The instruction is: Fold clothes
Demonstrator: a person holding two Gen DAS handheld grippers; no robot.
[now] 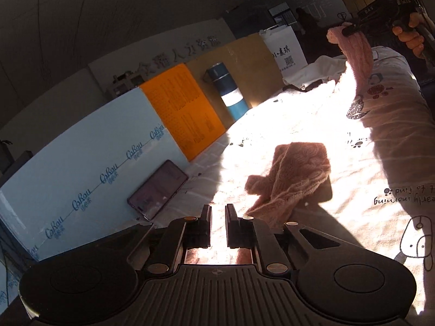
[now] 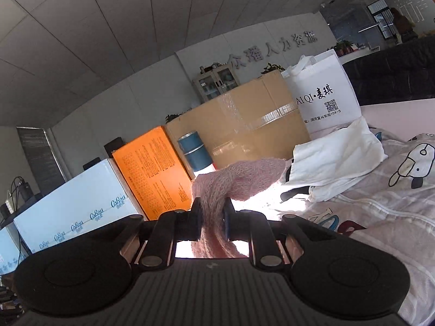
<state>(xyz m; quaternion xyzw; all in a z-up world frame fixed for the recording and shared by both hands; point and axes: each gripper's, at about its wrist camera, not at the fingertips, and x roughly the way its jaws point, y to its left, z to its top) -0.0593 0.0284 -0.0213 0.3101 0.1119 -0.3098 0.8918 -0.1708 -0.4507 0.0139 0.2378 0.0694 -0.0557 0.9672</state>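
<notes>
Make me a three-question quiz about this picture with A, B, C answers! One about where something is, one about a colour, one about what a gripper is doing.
1. Where is the blue can?
A. between the orange box and the cardboard box
B. inside the white bag
C. on the phone

2. What colour is the knitted garment?
A. green
B. pink
C. black

3. What is the right gripper doing?
A. hanging open
B. pinching the knitted garment
C. holding the can

Answers:
1 A, the can stands between the two boxes.
2 B, the knit looks pink in both views.
3 B, the knit is squeezed between its fingers.
</notes>
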